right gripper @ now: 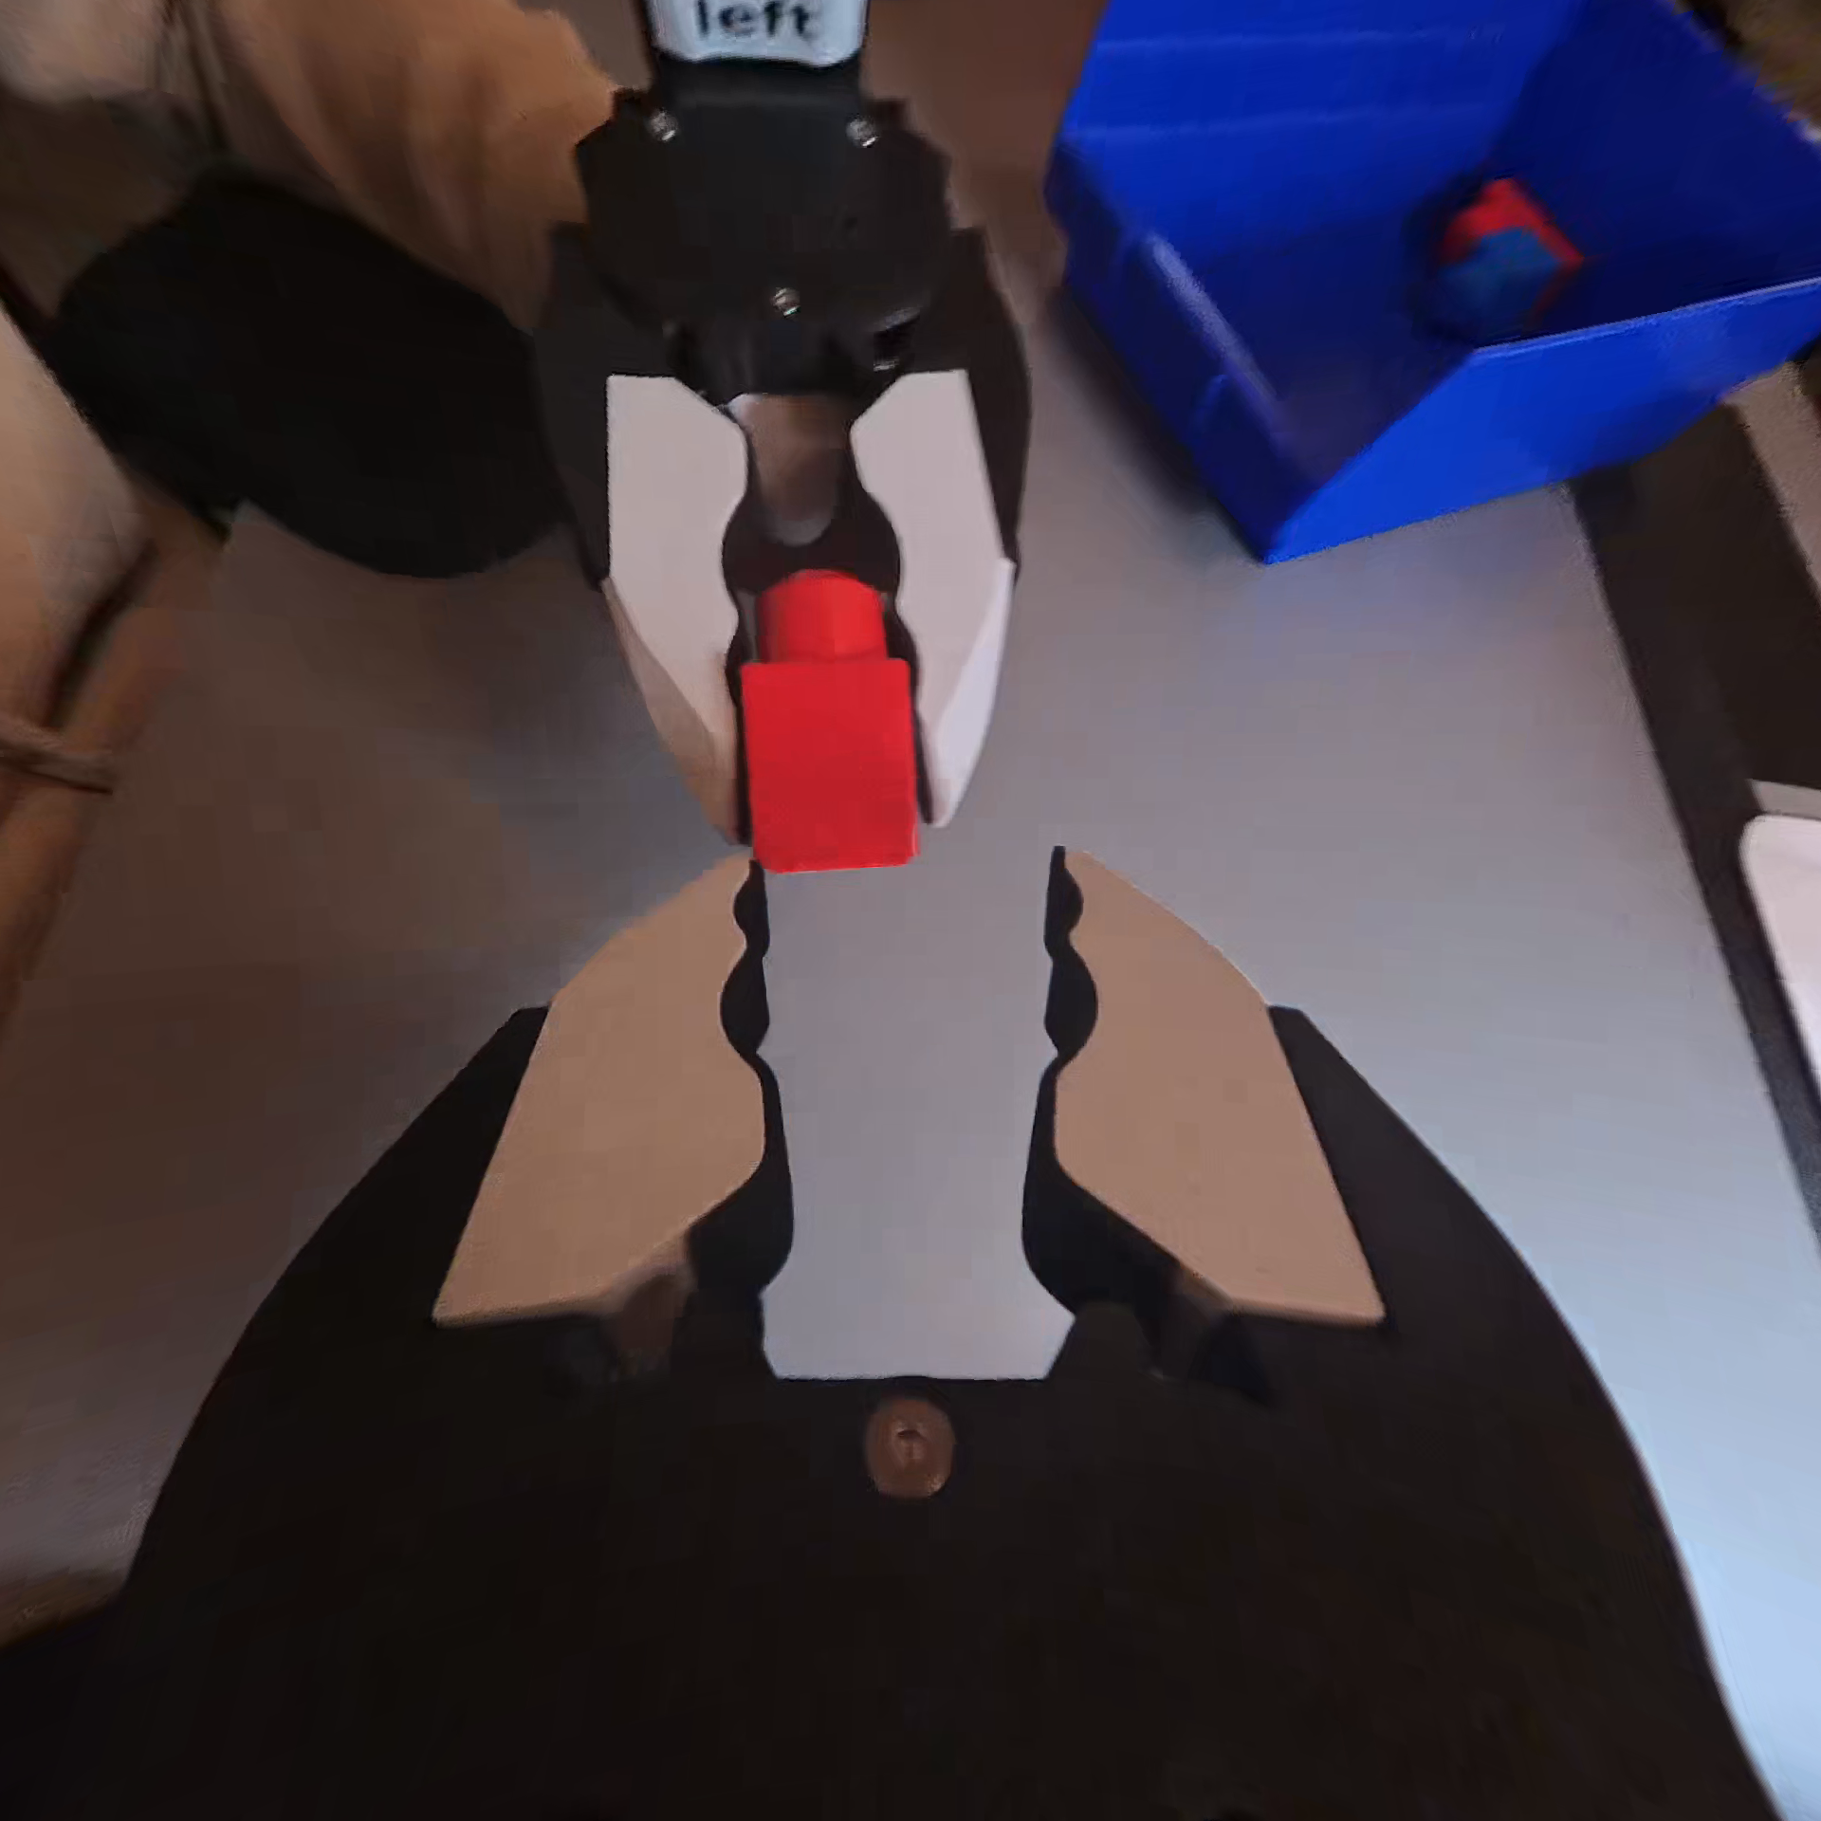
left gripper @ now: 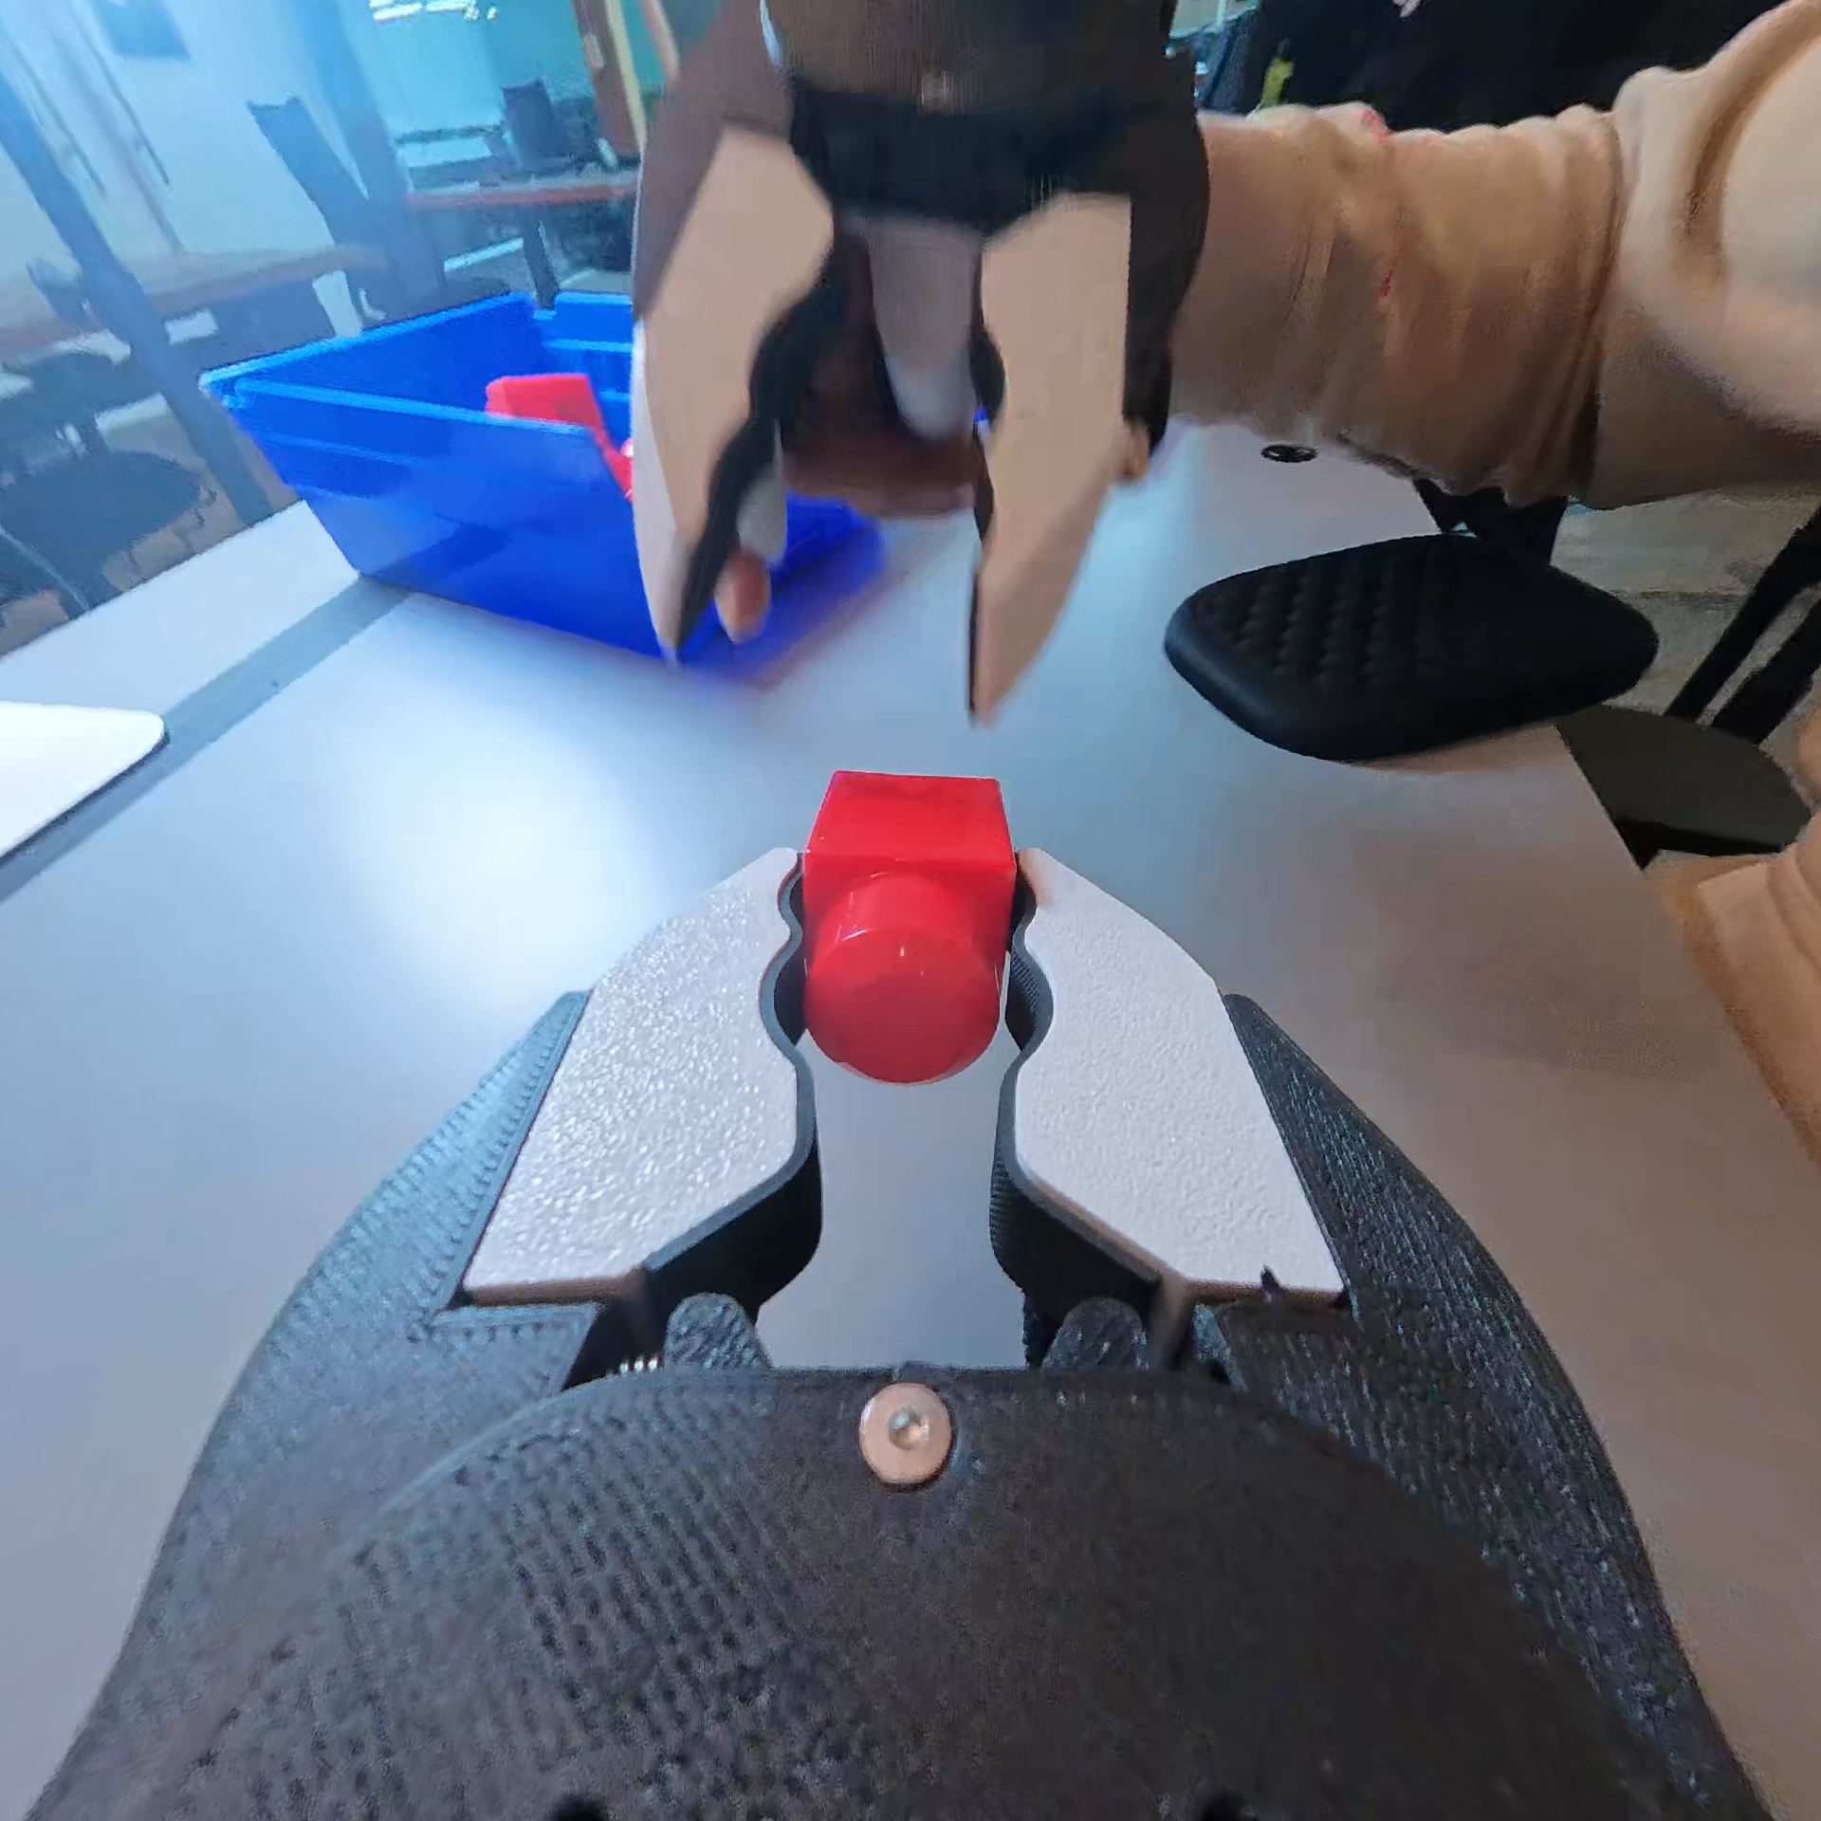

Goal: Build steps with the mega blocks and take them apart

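Note:
My left gripper (left gripper: 909,867) is shut on a red mega block (left gripper: 907,916), its stud pointing back toward the camera, held above the grey table (left gripper: 394,887). In the right wrist view the same left gripper (right gripper: 833,818) holds the red block (right gripper: 828,764) with the block's square end facing my right gripper (right gripper: 907,862). My right gripper is open and empty, its tips just short of the block. It also shows in the left wrist view (left gripper: 828,670), blurred, facing the block from the far side.
A blue bin (left gripper: 443,473) stands on the table at the back left with red blocks (left gripper: 537,399) inside; in the right wrist view the bin (right gripper: 1380,414) is at the upper right with a red and blue block (right gripper: 1503,261). A black chair seat (left gripper: 1409,640) is at the table's right edge. The grippers are tip to tip, or close to it.

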`<control>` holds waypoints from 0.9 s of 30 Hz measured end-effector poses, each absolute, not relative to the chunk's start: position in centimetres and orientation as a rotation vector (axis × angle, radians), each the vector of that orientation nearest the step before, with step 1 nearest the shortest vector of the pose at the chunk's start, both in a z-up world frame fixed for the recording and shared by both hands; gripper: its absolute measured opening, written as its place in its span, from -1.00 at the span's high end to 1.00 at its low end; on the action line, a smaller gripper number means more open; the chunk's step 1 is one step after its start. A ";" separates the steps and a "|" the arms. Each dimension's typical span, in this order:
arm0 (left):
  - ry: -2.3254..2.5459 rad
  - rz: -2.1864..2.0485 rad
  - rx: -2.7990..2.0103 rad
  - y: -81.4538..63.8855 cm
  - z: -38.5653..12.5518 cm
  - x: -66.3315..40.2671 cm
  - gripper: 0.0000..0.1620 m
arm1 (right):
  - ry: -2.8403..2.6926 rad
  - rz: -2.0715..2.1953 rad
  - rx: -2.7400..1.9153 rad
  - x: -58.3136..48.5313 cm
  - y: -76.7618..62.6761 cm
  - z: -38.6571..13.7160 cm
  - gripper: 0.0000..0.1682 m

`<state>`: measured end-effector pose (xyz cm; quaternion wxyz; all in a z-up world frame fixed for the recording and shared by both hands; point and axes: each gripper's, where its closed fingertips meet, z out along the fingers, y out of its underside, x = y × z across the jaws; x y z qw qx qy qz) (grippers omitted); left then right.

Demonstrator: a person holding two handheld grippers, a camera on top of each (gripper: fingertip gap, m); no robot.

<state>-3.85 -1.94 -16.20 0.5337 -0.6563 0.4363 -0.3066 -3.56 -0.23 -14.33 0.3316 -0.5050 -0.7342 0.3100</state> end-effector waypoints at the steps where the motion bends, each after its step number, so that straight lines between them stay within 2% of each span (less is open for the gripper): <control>1: 1.058 -0.733 -1.537 -2.4 -15.9 -3.5 0.55 | -1.970 0.796 -1.309 -3.9 -1.4 -15.3 0.43; 3: 1.078 -0.718 -1.499 -3.0 -15.4 -3.3 0.55 | -2.021 0.795 -1.287 -4.2 -2.8 -16.2 0.61; 6: 1.085 -0.720 -1.471 -3.4 -14.8 -3.4 0.55 | -1.988 0.852 -1.259 -4.3 -3.5 -15.7 0.59; 8: 1.094 -0.756 -1.448 -3.9 -14.3 -3.2 0.55 | -1.958 0.892 -1.268 -4.3 -3.8 -15.3 0.46; 12: 1.115 -0.780 -1.419 -4.4 -14.4 -2.8 0.55 | -1.954 0.931 -1.267 -4.1 -4.5 -15.5 0.44; 15: 1.113 -0.792 -1.396 -4.6 -14.2 -2.9 0.55 | -1.896 0.977 -1.255 -4.2 -4.6 -15.2 0.47; 16: 1.099 -0.802 -1.389 -4.6 -13.9 -3.0 0.55 | -1.872 0.994 -1.253 -4.1 -4.5 -15.0 0.61; 27: 1.024 -0.793 -1.382 -3.6 -13.4 -3.7 0.49 | -1.750 1.007 -1.267 -2.9 -2.7 -15.0 0.61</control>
